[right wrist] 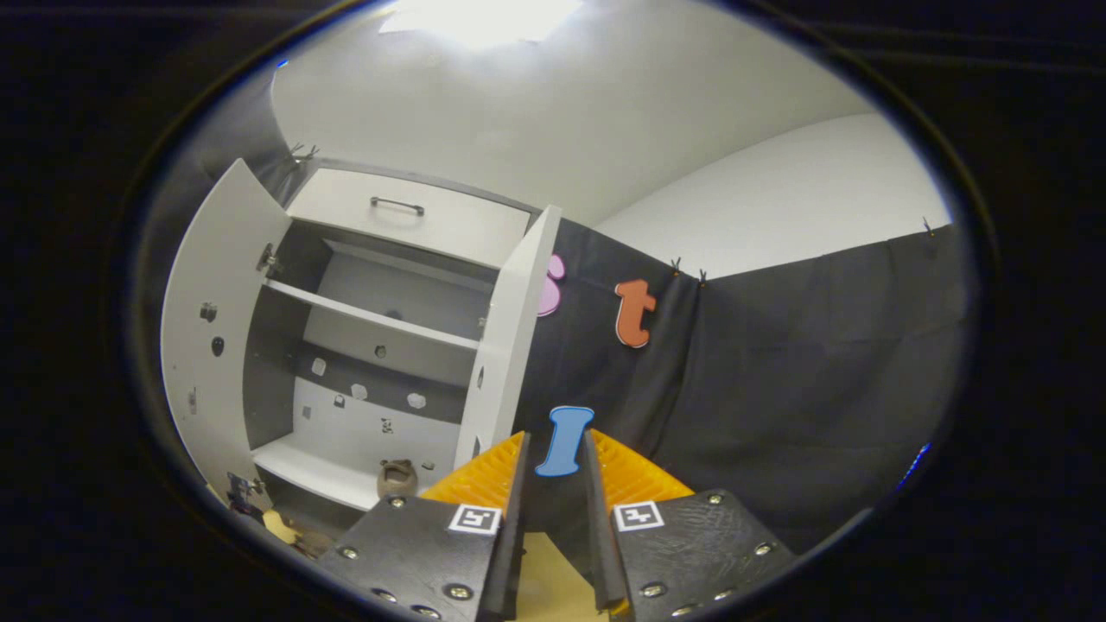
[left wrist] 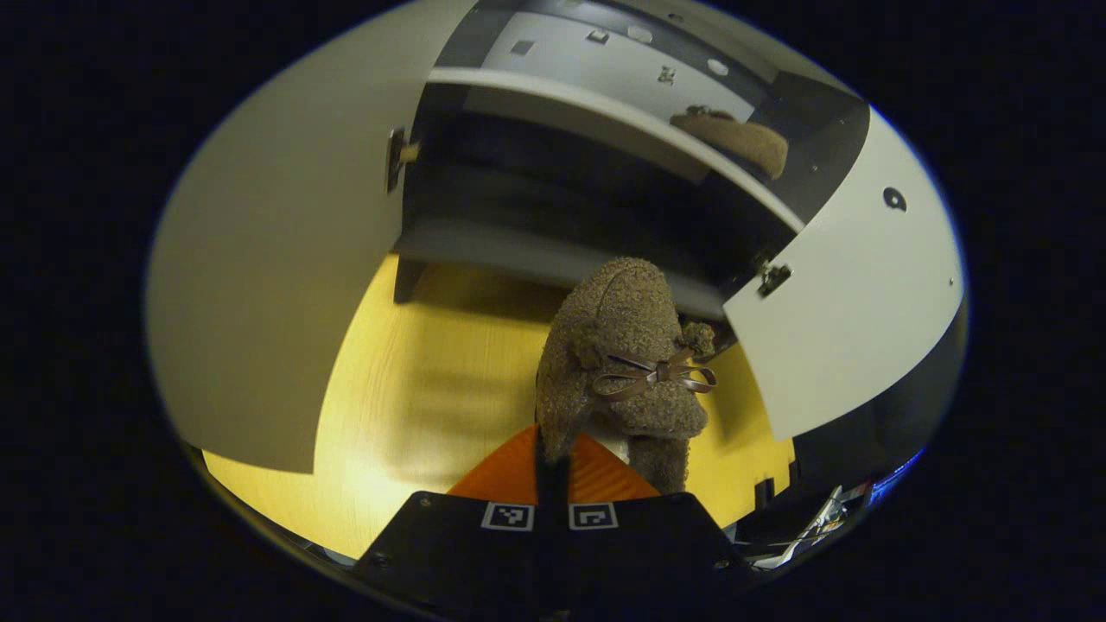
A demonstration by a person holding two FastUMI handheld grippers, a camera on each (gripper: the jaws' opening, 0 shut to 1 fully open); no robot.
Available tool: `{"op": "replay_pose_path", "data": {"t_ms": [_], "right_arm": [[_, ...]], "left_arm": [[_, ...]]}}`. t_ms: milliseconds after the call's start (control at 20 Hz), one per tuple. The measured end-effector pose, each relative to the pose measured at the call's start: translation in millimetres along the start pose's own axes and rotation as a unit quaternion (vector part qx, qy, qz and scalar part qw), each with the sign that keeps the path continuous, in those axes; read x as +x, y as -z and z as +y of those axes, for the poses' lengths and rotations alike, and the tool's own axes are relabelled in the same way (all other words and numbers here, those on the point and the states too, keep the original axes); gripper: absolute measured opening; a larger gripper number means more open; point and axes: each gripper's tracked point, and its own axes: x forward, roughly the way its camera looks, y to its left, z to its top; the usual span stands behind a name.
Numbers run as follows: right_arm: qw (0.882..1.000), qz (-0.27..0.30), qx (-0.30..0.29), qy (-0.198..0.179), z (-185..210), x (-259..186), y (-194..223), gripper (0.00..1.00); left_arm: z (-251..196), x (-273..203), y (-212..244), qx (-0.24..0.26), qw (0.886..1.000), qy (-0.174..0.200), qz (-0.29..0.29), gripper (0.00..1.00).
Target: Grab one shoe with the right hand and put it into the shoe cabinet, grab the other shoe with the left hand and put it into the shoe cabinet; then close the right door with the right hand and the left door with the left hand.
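In the left gripper view, my left gripper (left wrist: 553, 442) is shut on the heel edge of a brown fuzzy shoe (left wrist: 624, 345) with a ribbon bow. It hangs over the yellow floor (left wrist: 415, 397), just in front of the open shoe cabinet (left wrist: 553, 257). A second brown shoe (left wrist: 734, 138) lies on the cabinet's shelf (left wrist: 596, 117), toward the right. In the right gripper view, my right gripper (right wrist: 556, 449) stands open with nothing between its orange fingers, well back from the cabinet (right wrist: 380, 320). That same shoe (right wrist: 397, 477) rests on the low shelf (right wrist: 311, 471).
Both cabinet doors stand wide open: the left door (left wrist: 276, 285) and right door (left wrist: 855, 294), which appear again as the left door (right wrist: 207, 345) and right door (right wrist: 510, 345). A drawer with a handle (right wrist: 397, 206) tops the cabinet. Small clutter (left wrist: 821, 518) lies at the lower right.
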Motion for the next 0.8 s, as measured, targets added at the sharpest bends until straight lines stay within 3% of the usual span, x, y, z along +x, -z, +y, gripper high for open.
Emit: {"op": "replay_pose_path", "data": {"t_ms": [450, 800], "right_arm": [[0.999, 0.004, 0.018, 0.039, -32, 1, 13, 0.33], [0.995, 0.021, 0.014, 0.091, -70, -6, 29, 0.34]], "left_arm": [[-70, -22, -155, -0.013, 0.989, 0.062, -0.13, 0.0], [-76, -2, -255, 0.002, 0.982, 0.055, -0.183, 0.0]]}}
